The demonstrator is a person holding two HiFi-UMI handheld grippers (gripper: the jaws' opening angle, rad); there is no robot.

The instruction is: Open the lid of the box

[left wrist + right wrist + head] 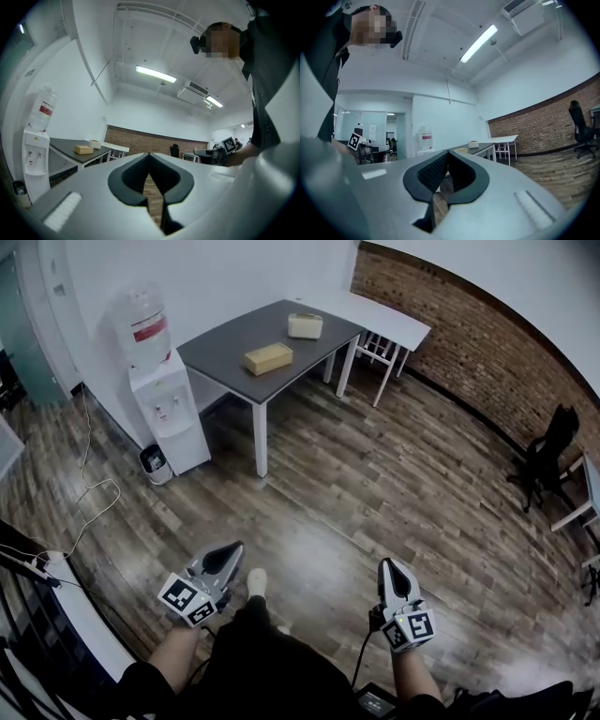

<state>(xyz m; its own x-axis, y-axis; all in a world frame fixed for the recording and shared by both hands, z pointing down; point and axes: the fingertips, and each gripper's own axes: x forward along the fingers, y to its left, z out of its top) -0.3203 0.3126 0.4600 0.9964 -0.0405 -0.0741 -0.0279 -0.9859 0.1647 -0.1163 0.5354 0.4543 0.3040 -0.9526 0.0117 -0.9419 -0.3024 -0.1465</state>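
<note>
Left gripper (234, 551): jaws together, empty in my hand.
Right gripper (387, 565): likewise closed, empty.
Tan box (268, 358): on grey table (220, 345), well apart.

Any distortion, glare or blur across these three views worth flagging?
Head view: the fisheye bows the brick wall; the light is even; the tan box and pale box on the grey table are small but sharp.
Left gripper view: black round vignette; the ceiling strip light is blown out.
Right gripper view: same vignette; the long ceiling lamp glares.
</note>
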